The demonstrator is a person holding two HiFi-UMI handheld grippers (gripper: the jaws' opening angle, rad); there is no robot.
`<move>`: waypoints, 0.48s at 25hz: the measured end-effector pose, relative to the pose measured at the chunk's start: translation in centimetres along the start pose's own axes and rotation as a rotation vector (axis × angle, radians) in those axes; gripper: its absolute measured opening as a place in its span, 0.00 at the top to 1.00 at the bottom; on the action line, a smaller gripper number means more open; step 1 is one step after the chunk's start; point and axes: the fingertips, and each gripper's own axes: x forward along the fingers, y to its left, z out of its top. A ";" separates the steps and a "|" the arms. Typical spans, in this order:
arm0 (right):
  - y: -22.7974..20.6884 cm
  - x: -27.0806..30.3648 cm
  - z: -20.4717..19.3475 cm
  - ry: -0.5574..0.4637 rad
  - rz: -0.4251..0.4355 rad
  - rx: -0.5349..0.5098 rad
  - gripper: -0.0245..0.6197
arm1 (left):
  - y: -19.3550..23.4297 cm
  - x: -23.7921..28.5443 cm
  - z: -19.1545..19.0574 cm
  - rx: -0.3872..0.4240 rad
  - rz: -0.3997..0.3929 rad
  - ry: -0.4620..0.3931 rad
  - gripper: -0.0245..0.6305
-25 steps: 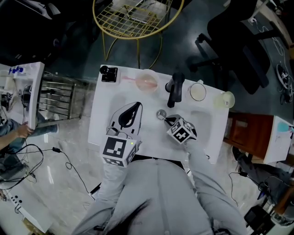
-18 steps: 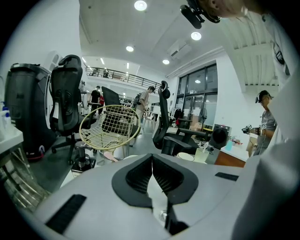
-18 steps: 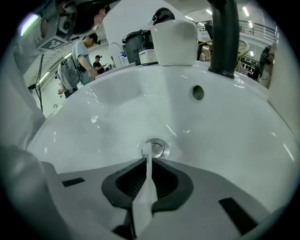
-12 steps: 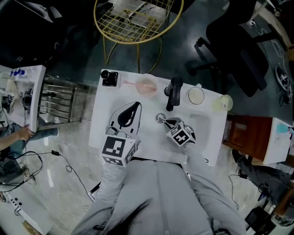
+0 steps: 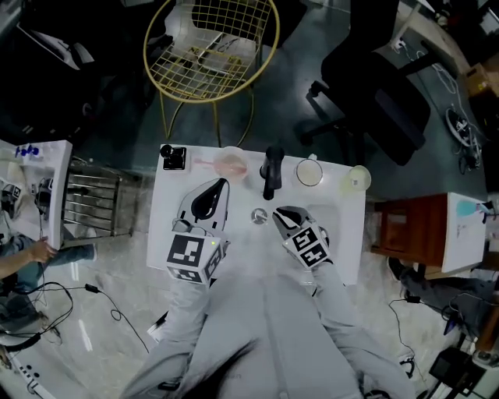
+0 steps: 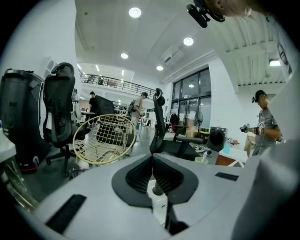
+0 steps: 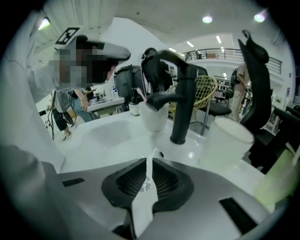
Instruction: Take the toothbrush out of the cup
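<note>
- Your head view is dim and dark round the edges; only the white tabletop (image 5: 343, 234) is bright, nearly washed out.
- Round ceiling lights (image 6: 135, 12) glare in both gripper views.
- Both gripper views bulge and darken toward the corners.
- Close to your right lens, the toothbrush (image 7: 141, 212) and jaws blur.

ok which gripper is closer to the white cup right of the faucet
Right. The right gripper is just front-left of the white cup; the left gripper is farther left, past the faucet.
</note>
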 end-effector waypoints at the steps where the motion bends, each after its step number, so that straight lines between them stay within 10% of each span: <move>1: -0.4 -1.0 1.1 -0.034 -0.023 0.000 0.91 | -0.2 0.1 0.4 0.005 -0.005 -0.009 0.92; 12: -4.4 -13.5 11.1 -0.383 -0.279 -0.015 0.91 | -2.3 -0.2 2.9 0.045 -0.049 -0.074 0.92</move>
